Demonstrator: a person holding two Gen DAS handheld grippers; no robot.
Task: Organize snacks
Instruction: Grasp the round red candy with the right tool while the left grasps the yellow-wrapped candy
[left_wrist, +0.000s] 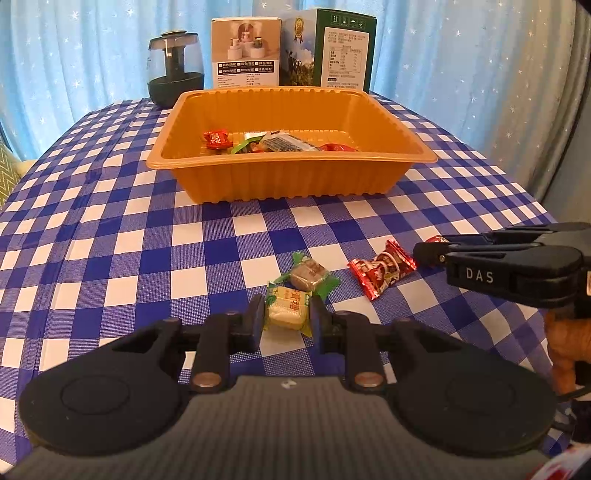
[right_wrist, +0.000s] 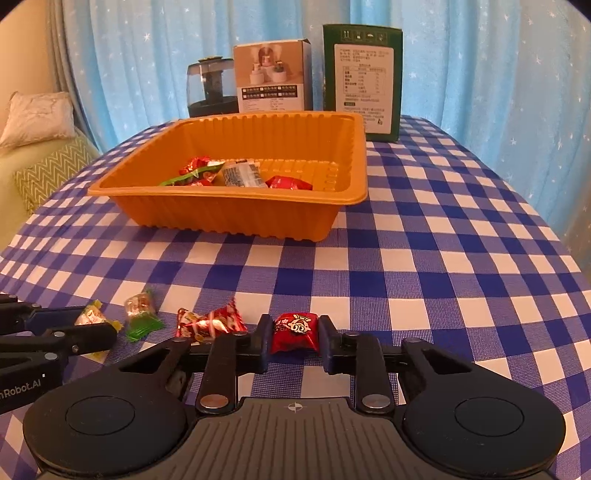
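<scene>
In the left wrist view my left gripper (left_wrist: 287, 314) is shut on a yellow candy in a green wrapper (left_wrist: 286, 308), low over the checked tablecloth. Just beyond it lie a brown candy in green wrap (left_wrist: 308, 275) and a red-and-white candy (left_wrist: 382, 267). My right gripper (right_wrist: 294, 334) is shut on a red snack packet (right_wrist: 294, 330), pads pressing both its sides. It also shows at the right edge as the right gripper (left_wrist: 426, 253). The orange tray (left_wrist: 288, 159) stands farther back and holds several wrapped snacks (left_wrist: 273, 142).
Behind the tray stand a dark glass humidifier (left_wrist: 176, 66), a white box (left_wrist: 245, 55) and a green box (left_wrist: 332, 48), in front of a blue curtain. A sofa with a cushion (right_wrist: 37, 114) lies beyond the table's left edge. Open tablecloth (right_wrist: 443, 258) stretches right of the tray.
</scene>
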